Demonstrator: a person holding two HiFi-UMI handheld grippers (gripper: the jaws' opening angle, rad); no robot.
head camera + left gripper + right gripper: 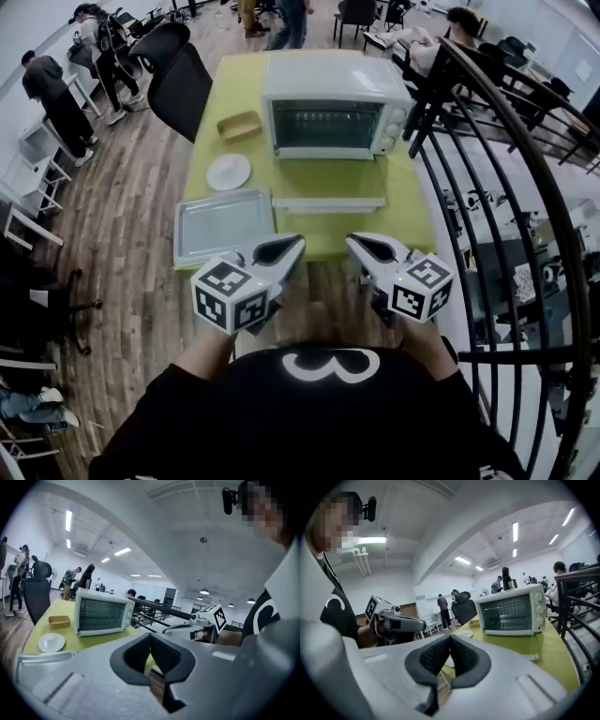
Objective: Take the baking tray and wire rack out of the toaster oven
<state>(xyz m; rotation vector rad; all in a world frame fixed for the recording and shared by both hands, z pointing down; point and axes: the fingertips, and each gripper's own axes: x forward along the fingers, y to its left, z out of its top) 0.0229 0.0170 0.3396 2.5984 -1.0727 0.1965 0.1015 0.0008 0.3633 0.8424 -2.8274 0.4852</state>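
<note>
The white toaster oven [333,117] stands at the far side of the green table [323,230] with its glass door closed. A grey baking tray [223,225] lies on the table's near left corner. A thin flat pale piece [328,202] lies right in front of the oven; I cannot tell whether it is the wire rack. My left gripper [292,246] and right gripper [356,244] hover side by side over the table's near edge, close to the person's chest. Both are shut with nothing in them. The oven [103,613] shows beyond the left gripper [150,637], and the oven [511,611] beyond the right gripper [450,639].
A white plate [229,172] and a small tan dish [239,126] sit left of the oven. A black metal railing [487,187] runs along the right side of the table. Black chairs [178,80] stand at the far left, and several people are in the room beyond.
</note>
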